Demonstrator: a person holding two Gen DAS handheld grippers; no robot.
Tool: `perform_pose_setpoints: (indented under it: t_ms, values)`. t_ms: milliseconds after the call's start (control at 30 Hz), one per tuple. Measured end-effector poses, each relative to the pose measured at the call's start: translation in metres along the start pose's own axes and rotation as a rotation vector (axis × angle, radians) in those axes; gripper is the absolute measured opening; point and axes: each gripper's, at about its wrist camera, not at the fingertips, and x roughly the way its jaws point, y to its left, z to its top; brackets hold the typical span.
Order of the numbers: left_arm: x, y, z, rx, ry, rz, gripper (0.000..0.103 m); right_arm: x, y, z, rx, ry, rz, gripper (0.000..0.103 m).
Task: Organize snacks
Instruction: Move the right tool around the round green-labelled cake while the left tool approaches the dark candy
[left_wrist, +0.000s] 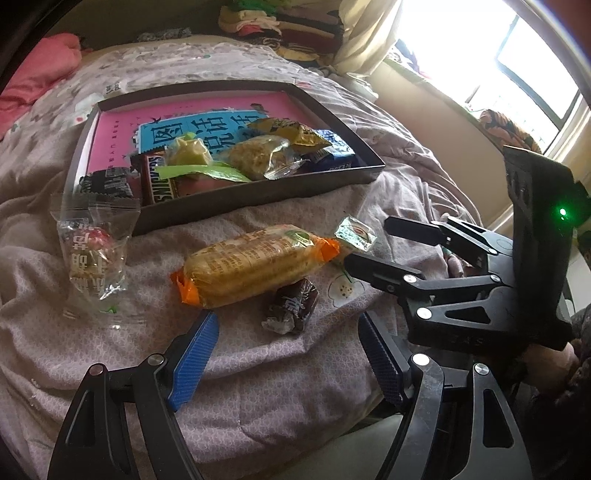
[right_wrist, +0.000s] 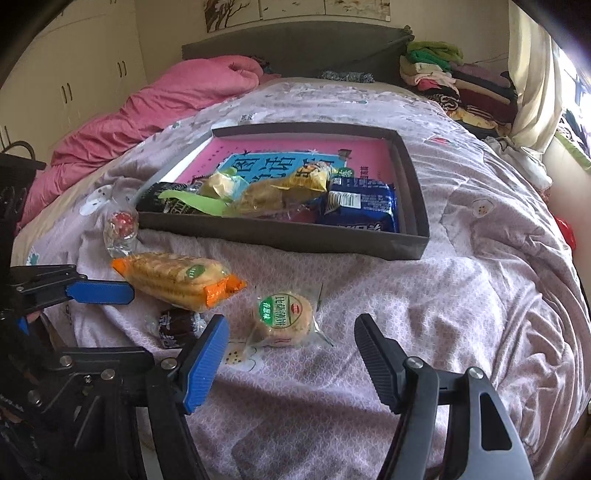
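Both tongs, left (left_wrist: 288, 354) and right (right_wrist: 291, 354), hover spread apart, empty, above the quilt (right_wrist: 461, 295) before the tray (right_wrist: 417, 192).

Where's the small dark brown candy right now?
The dark brown candy lies on the bedspread, just in front of the orange-ended cracker pack, ahead of the open left gripper.

Left gripper (left_wrist: 288, 349): black linkage arms, silver pivot screws, ribbed blue pads (left_wrist: 194, 363). Right gripper (right_wrist: 291, 356): same build, green LED (left_wrist: 562, 212) lit.
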Motion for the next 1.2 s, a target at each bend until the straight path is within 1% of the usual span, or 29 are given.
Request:
perform_pose_setpoints:
  t_ms: [133, 267, 333, 367, 467, 567, 867, 967, 1033, 1133, 1200]
  values:
    - [0.005, 0.000, 0.000, 0.000, 0.006, -0.005, 0.074, 0.009, -0.001, 0.002, 0.000, 0.009, 0.012, 0.068]
    - [0.008, -0.001, 0.000, 0.006, 0.005, -0.011, 0.069, 0.019, 0.001, 0.004, -0.014, 0.021, 0.028, 0.059]
    - [0.009, -0.002, 0.001, 0.007, 0.006, -0.015, 0.067, 0.024, 0.002, 0.003, -0.024, 0.030, 0.025, 0.057]
    - [0.010, -0.002, 0.001, 0.007, 0.006, -0.017, 0.064, 0.026, 0.002, 0.003, -0.026, 0.031, 0.029, 0.054]
    - [0.013, -0.003, 0.002, 0.012, 0.007, -0.022, 0.057, 0.026, 0.000, 0.003, -0.020, 0.024, 0.045, 0.052]
    - [0.017, -0.004, 0.002, 0.014, 0.014, -0.037, 0.050, 0.026, -0.001, 0.001, -0.021, 0.019, 0.050, 0.042]
    - [0.029, -0.004, 0.005, 0.005, 0.021, -0.036, 0.044, 0.018, -0.018, -0.001, 0.054, -0.010, 0.056, 0.039]
    - [0.033, -0.004, 0.006, -0.005, 0.026, -0.040, 0.044, 0.018, -0.020, -0.001, 0.068, -0.010, 0.062, 0.039]
    - [0.033, -0.001, 0.007, -0.021, 0.025, -0.056, 0.044, 0.019, -0.020, 0.000, 0.071, -0.010, 0.065, 0.039]
    - [0.030, 0.008, 0.008, -0.080, 0.022, -0.107, 0.044, 0.020, -0.022, 0.000, 0.076, -0.010, 0.071, 0.039]
    - [0.030, 0.013, 0.009, -0.109, 0.019, -0.123, 0.044, 0.020, -0.023, -0.001, 0.081, -0.011, 0.076, 0.039]
